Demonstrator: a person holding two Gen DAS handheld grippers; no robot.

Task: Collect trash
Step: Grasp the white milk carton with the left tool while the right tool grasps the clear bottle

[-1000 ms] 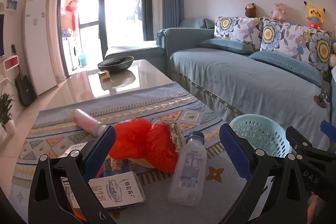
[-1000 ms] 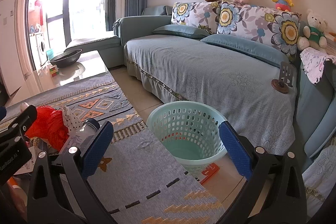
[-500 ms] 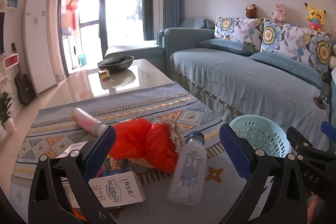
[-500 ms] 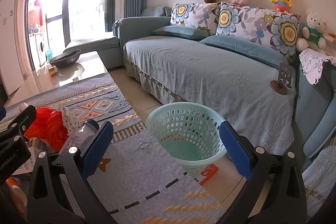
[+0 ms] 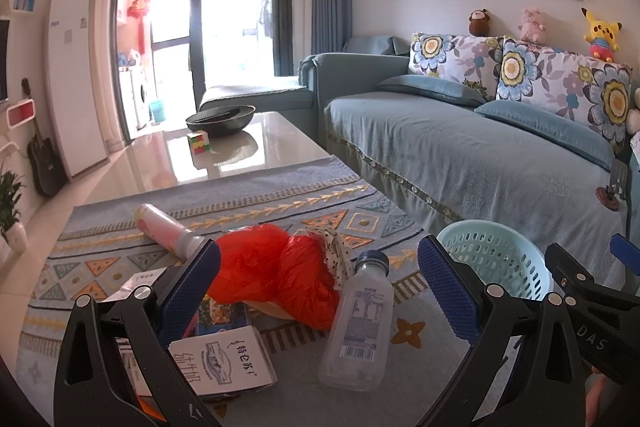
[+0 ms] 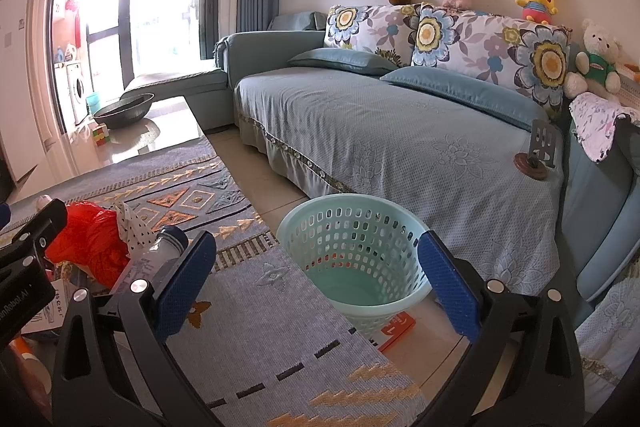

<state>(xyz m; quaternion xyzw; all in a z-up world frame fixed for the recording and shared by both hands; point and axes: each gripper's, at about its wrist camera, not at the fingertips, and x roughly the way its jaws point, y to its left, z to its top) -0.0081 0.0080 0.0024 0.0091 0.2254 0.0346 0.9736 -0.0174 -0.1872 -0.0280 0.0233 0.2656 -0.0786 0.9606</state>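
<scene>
Sofa (image 6: 400, 131), blue-grey cover, fills 12 to 3 o'clock of the right wrist view; flowered cushions (image 6: 492, 47) along its back.

Counter (image 5: 280, 211) w/ patterned blue cloth runs from 6 up to 11 o'clock in the left wrist view; far end bare & glossy, w/ a dark bowl (image 5: 220, 119) and a colour cube (image 5: 199, 142) just beside it.

Mint basket (image 6: 352, 259) stands on the floor betw. counter edge & sofa, centre of the right view, 4 o'clock in the left view; nothing seen inside it. An orange card (image 6: 396, 331) lies on the floor touching its base.

Trash sits on the cloth, centre-low in the left view: red plastic bag (image 5: 276, 275) crumpled in the middle, a dotted scrap (image 5: 336, 251) at its 2 o'clock; clear plastic bottle (image 5: 360, 327), blue cap, lying at the bag's 4 o'clock & touching it; pink tube (image 5: 164, 231) lying at 10 o'clock; white printed box (image 5: 224, 359) at 7 o'clock, near the edge.

Left hand-held gripper (image 5: 318, 287): released, jaws wide, nothing betw. them, above the bag & bottle. Right hand-held gripper (image 6: 316, 279): also released, jaws wide apart, framing the basket, grasping nothing.
</scene>
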